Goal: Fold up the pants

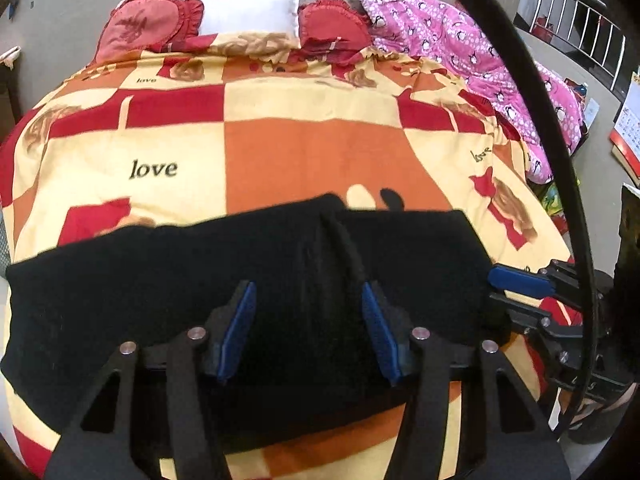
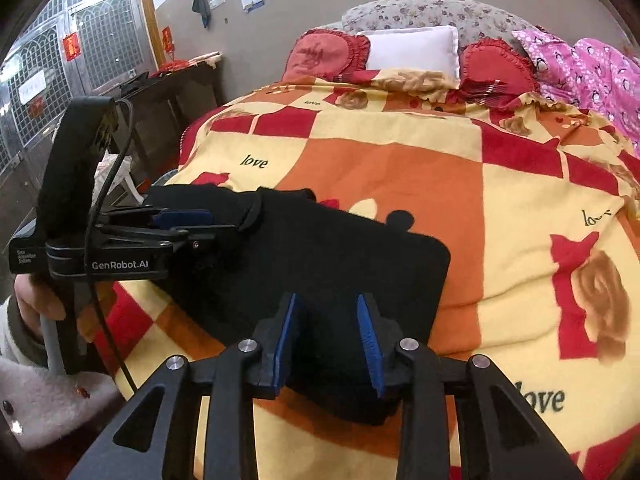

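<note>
Black pants [image 1: 280, 260] lie folded into a broad rectangle on the checked "love" blanket [image 1: 312, 148], near the bed's front edge. My left gripper [image 1: 307, 286] hovers over the middle of the pants with its blue pads apart and nothing pinched between them. The right wrist view shows the left gripper [image 2: 200, 224] from the side, at the left end of the pants [image 2: 340, 260], beside a raised fold. My right gripper [image 2: 328, 298] stands open over the pants' near right corner, with bunched black cloth lying between its fingers. The right gripper [image 1: 494, 284] also shows at the pants' right edge.
Two red heart cushions [image 2: 320, 54] and a white pillow [image 2: 412, 50] lie at the head of the bed, a pink quilt [image 2: 592, 72] at its far right. A dark table [image 2: 176, 92] stands left of the bed. A person's hand [image 2: 36, 300] holds the left gripper's handle.
</note>
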